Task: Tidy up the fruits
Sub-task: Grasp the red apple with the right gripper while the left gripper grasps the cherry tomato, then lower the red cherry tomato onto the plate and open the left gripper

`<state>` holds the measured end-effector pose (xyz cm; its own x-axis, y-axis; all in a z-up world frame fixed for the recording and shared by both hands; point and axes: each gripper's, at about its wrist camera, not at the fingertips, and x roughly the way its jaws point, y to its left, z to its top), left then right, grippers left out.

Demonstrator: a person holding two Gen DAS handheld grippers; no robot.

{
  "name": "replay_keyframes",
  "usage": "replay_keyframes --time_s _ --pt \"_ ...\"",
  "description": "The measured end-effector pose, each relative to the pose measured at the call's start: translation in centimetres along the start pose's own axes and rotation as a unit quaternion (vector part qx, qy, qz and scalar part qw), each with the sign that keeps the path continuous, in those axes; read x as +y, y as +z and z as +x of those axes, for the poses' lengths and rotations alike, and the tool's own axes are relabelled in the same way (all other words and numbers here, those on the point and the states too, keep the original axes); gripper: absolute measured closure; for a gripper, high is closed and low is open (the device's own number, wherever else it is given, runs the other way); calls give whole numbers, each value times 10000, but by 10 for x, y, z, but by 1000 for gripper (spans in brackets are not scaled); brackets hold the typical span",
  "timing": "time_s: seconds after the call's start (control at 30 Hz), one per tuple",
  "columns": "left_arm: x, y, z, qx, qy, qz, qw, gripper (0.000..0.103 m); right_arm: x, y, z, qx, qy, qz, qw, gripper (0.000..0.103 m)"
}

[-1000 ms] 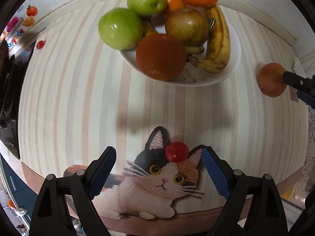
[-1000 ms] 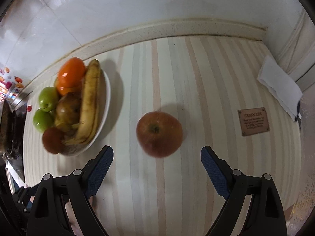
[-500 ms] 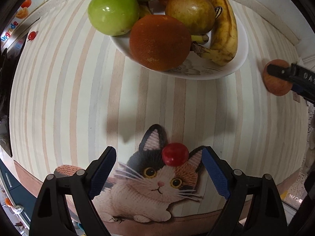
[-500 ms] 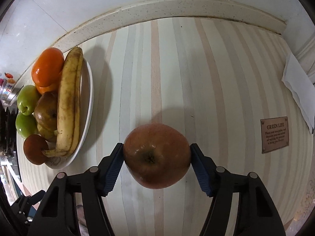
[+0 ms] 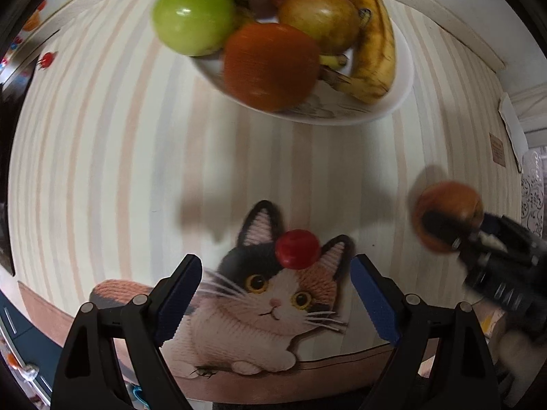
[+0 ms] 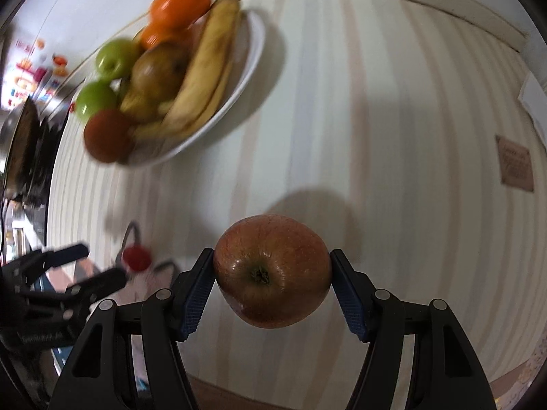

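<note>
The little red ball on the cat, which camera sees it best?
The left wrist view: the small red fruit sits sharp and central between the open left gripper. The right wrist view shows it small and blurred.

L wrist cam looks fwd/down past left gripper (image 5: 275, 294); R cam past right gripper (image 6: 272, 290). Both share white bowl (image 5: 393, 102) (image 6: 253, 51) ahead.

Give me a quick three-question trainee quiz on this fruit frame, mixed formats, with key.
1. True or false: the right gripper is shut on the red apple.
2. The small red fruit sits on: A) the white bowl B) the cat picture C) the brown label
3. Fill in: the left gripper is ____.

Key: 1 true; 2 B, on the cat picture, clear of the white bowl; 3 open.
</note>
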<state>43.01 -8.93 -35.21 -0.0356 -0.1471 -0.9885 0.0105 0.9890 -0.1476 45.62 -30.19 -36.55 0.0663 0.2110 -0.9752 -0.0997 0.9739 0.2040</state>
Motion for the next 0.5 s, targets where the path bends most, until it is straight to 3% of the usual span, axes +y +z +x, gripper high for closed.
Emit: replay_keyframes --time_s 0.1,0.23,0.27,0.5 --pt "-10 3 10 74 8 127 9999 25 9 -5 2 8 -32 -107 9999 34" --pt "-16 12 22 188 -25 176 9997 65 17 -12 1 -22 -123 -203 9997 34" --pt "-17 18 22 192 -33 180 9996 71 18 -12 1 -28 -126 -206 9997 34" --pt "-30 17 15 -62 -63 267 9996 75 28 -15 1 -114 -127 -180 9997 34"
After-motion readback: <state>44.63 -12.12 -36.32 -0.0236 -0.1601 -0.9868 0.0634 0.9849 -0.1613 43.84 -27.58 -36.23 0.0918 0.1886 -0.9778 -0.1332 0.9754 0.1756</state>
